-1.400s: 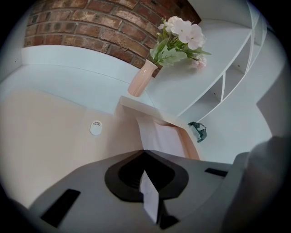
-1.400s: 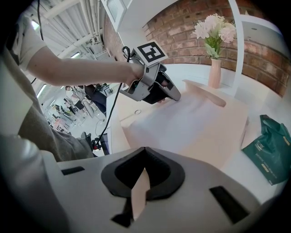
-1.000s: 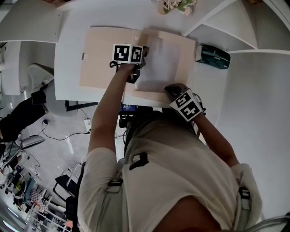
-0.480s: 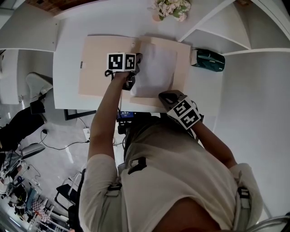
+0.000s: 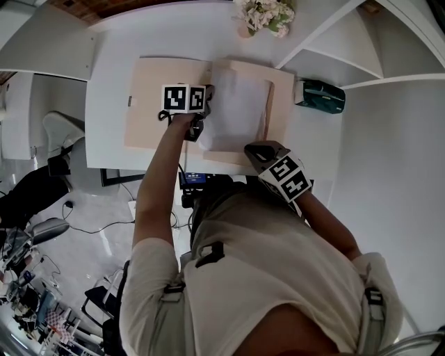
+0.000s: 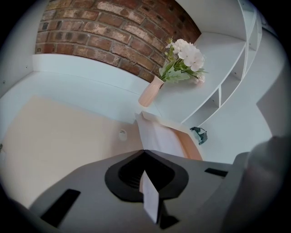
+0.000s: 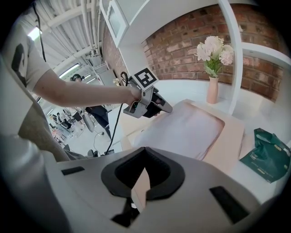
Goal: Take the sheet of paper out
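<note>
Head view: we see the sheet of paper (image 5: 236, 111) lying white on the right half of an open beige folder (image 5: 153, 104), with its right edge under the raised lip of the folder's pocket.
Left gripper view: a white strip of the sheet stands clamped between the fingers. We read the left gripper (image 7: 166, 108) as clenched on the sheet's left edge.
Right gripper view: a beige strip sits pinched between the fingers. We read the right gripper (image 5: 254, 149) as grasping the folder's near edge, just beside the sheet's near corner.
Folder: spread open on the white desk (image 5: 111, 69), with its left flap bare.
Vase of flowers (image 5: 268, 12): upright at the desk's far edge, beyond the folder, in front of a brick wall (image 6: 113, 36).
Green packet (image 5: 320, 95): on the desk just beside the folder's right edge, apart from the sheet.
</note>
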`<state>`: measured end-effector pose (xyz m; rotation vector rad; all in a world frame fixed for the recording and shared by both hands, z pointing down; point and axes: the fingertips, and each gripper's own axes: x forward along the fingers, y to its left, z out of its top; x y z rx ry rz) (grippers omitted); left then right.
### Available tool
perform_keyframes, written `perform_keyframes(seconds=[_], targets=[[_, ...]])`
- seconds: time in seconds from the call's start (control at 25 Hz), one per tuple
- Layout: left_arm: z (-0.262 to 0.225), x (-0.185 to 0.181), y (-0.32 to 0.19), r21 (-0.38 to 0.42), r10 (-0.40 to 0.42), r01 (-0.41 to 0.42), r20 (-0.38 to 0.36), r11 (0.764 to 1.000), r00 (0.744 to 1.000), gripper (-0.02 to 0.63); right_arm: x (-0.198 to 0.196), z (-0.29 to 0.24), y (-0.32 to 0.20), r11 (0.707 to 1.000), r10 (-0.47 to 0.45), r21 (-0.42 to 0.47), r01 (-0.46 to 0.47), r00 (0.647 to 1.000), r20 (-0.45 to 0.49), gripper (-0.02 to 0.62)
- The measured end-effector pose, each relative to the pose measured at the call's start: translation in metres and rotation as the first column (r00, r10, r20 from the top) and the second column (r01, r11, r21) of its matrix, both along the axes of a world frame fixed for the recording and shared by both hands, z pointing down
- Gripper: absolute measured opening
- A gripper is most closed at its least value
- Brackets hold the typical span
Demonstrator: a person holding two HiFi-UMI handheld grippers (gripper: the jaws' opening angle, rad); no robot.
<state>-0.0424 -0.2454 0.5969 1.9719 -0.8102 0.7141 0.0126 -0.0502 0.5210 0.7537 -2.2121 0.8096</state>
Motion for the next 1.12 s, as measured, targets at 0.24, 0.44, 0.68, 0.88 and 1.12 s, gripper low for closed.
perform_keyframes(seconds=[0.24, 0.44, 0.68, 0.88, 1.12], targets=[[-0.002, -0.017, -0.006, 0.030, -0.028, 0.028, 0.015, 0.999, 0.999, 0.015, 0.003, -0.002, 0.004, 1.000, -0.004, 0.003, 0.004, 1.000, -0.005, 0.018], [-0.007, -0.028, -0.010, 0.056, -0.038, 0.037, 0.023, 0.998, 0.999, 0.015, -0.005, -0.004, 0.008, 1.000, 0.019, -0.005, -0.019, 1.000, -0.005, 0.018], [-0.011, -0.039, -0.009, 0.074, -0.047, 0.044, 0.036, 0.996, 0.998, 0.015, -0.008, -0.007, 0.008, 1.000, 0.016, 0.007, -0.016, 1.000, -0.004, 0.018], [-0.013, -0.044, -0.005, 0.081, -0.047, 0.044, 0.041, 0.996, 0.998, 0.015, -0.011, -0.008, 0.011, 1.000, 0.017, 0.008, -0.017, 1.000, -0.003, 0.018], [-0.014, -0.056, -0.007, 0.104, -0.072, 0.065, 0.061, 0.992, 0.996, 0.015, -0.009, -0.009, 0.010, 1.000, 0.015, 0.016, -0.015, 1.000, 0.002, 0.018]])
